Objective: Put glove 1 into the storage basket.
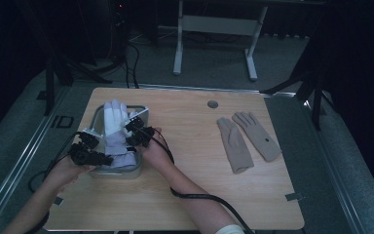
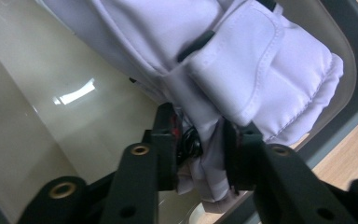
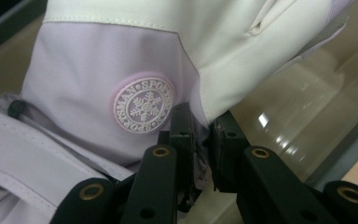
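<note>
- White ski glove (image 1: pixel 114 131) lies in grey tray (image 1: pixel 95 120), table's left side.
- Left gripper (image 1: pixel 88 155) clamped on glove's cuff (image 2: pixel 205 154); right gripper (image 1: pixel 139 132) pinching its side edge by snowflake badge (image 3: pixel 143 105).
- To do it well: lift both ends together, keep them level and clear the tray rim before moving sideways.
- Both forearms come in low, hands angled inward over tray.
- Beige glove pair (image 1: pixel 248 139) lies well apart, right side.
</note>
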`<control>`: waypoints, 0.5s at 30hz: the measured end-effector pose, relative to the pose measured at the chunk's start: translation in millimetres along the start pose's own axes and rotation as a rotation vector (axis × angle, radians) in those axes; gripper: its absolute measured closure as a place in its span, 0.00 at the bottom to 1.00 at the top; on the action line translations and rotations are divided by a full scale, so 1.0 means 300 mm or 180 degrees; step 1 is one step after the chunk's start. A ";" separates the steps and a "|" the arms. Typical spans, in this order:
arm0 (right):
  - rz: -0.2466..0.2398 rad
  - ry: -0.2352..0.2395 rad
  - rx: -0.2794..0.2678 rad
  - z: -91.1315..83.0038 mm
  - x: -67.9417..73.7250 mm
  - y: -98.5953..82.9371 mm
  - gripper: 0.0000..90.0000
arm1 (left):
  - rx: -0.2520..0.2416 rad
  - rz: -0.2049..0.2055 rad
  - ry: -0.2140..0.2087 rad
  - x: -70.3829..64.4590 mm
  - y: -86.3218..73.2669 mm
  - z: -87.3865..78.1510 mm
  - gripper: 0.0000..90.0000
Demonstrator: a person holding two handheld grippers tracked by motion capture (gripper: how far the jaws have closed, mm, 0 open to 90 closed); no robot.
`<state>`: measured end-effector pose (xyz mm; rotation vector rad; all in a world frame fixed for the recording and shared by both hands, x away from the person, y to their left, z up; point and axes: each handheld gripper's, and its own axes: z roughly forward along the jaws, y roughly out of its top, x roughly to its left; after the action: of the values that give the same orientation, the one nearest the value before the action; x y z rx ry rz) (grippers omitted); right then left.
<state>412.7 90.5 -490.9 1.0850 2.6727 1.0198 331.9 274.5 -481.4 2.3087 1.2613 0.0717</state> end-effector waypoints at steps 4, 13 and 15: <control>0.0062 0.0004 0.0153 0.020 -0.012 -0.002 0.89 | 0.0028 -0.0003 0.0145 -0.014 -0.001 0.016 0.67; -0.0038 -0.0014 0.0125 0.009 0.000 0.005 0.69 | 0.0043 -0.0013 0.0173 -0.014 0.000 0.021 0.66; -0.0047 0.0028 0.0096 -0.006 0.000 0.011 0.54 | 0.0024 -0.0013 0.0151 -0.012 -0.002 0.019 0.65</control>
<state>414.1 91.1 -487.4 1.0670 2.7074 0.9875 331.0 269.4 -486.0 2.3234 1.2919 0.1211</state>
